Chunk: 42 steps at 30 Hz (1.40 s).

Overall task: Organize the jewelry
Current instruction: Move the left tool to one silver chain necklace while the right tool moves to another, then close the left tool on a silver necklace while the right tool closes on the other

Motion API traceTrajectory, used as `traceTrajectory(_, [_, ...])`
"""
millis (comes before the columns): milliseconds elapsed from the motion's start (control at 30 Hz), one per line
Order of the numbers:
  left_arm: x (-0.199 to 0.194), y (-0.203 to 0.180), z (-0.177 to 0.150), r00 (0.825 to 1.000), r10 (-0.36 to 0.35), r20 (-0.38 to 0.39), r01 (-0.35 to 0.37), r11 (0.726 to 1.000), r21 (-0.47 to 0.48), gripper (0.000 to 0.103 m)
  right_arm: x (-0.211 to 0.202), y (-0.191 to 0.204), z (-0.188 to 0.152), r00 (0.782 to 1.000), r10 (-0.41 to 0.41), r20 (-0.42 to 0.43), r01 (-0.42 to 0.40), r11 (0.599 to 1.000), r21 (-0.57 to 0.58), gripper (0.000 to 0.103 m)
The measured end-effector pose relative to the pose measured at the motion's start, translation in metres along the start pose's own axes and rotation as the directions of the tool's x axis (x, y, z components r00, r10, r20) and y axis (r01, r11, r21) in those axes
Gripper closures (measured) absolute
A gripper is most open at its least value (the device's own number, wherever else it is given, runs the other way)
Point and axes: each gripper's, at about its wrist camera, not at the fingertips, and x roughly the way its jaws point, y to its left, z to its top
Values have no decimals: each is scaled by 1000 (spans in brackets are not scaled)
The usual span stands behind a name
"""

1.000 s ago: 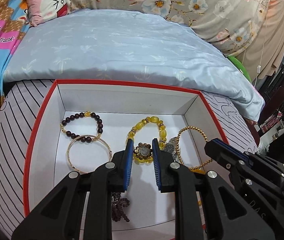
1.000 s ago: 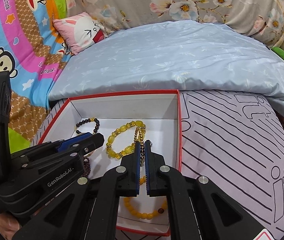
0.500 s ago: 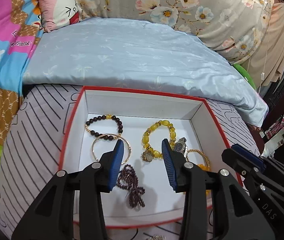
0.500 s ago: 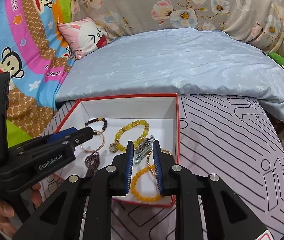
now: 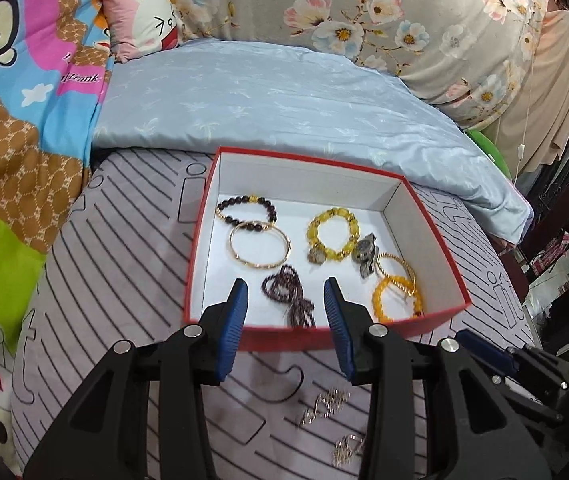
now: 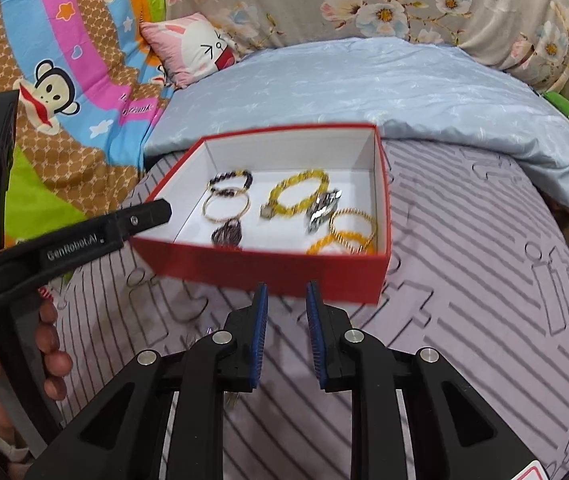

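Note:
A red box (image 5: 436,236) with a white inside sits on a striped grey cushion and holds several bracelets: a dark bead one (image 5: 246,210), a gold bangle (image 5: 259,246), a yellow bead one (image 5: 332,232), a watch (image 5: 365,256), an orange bead one (image 5: 396,300) and a purple bead strand (image 5: 288,296). Two small silver pieces (image 5: 324,402) lie on the cushion in front of the box. My left gripper (image 5: 285,296) is open and empty above the box's near edge. My right gripper (image 6: 286,300) is open and empty, in front of the box (image 6: 260,266).
A pale blue quilt (image 5: 276,96) lies behind the box. A floral cushion (image 5: 364,12), a pink pillow (image 5: 140,12) and a cartoon blanket (image 5: 12,80) surround it. The right gripper's body (image 5: 524,368) shows at lower right of the left wrist view.
Both grippers have opened and pulled back out of the box toward me. The yellow bracelet and the orange one now lie loose in the box.

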Motion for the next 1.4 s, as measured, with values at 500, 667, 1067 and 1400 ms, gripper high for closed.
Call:
traceTrajectory(500, [-15, 14, -59, 997, 14, -71, -16, 999, -29, 65, 9, 27, -55, 992, 64, -112, -65, 998, 0, 83])
traceTrajectory(667, [-14, 19, -69, 996, 19, -90, -23, 999, -35, 65, 17, 33, -58, 990, 60, -124, -61, 998, -5, 83])
traceTrajectory(1067, [-12, 21, -84, 993, 4, -122, -9, 999, -40, 65, 33, 39, -61, 987, 56, -148, -58, 998, -9, 85])
traceTrajectory(1400, [1, 5, -86, 989, -28, -145, 27, 1000, -14, 65, 32, 28, -59, 987, 62, -147, -60, 998, 19, 102])
